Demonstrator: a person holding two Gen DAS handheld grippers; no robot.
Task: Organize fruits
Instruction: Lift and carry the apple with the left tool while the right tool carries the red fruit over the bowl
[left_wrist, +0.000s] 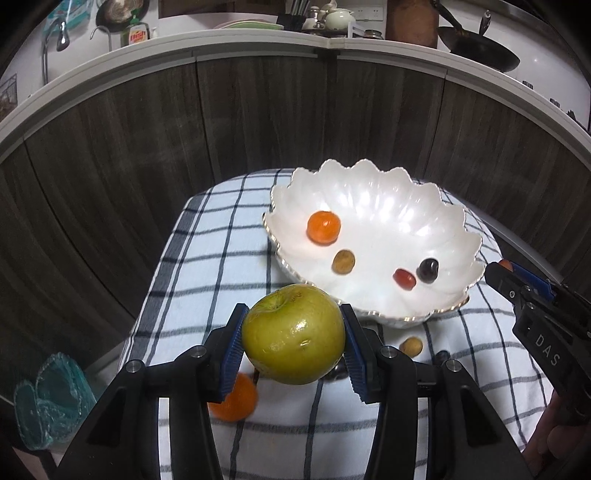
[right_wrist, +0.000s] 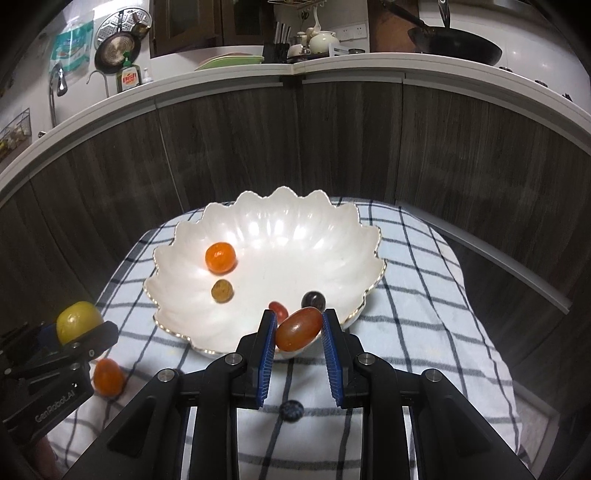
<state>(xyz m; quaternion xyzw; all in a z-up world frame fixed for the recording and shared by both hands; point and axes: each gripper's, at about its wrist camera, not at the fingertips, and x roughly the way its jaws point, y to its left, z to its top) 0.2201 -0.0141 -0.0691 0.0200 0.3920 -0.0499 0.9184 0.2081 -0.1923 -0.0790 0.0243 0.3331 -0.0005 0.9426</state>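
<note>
We have four fruits in the bowl (right_wrist: 258, 229); left gripper (left_wrist: 293, 341) pinches the apple (left_wrist: 293, 334), right gripper (right_wrist: 300, 330) pinches a grape tomato (right_wrist: 299, 328); a tangerine (right_wrist: 108, 376) and small fruits remain on the cloth (right_wrist: 424, 295)

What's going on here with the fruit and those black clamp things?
A person is sorting fruit into a white scalloped bowl on a checked cloth, using a hand-held gripper in each hand. The left hand-held gripper grips a green apple; the right hand-held gripper grips a reddish oval tomato. The bowl already holds an orange, a brownish fruit, a red tomato and a dark grape. Another orange and a dark berry lie on the cloth.
</note>
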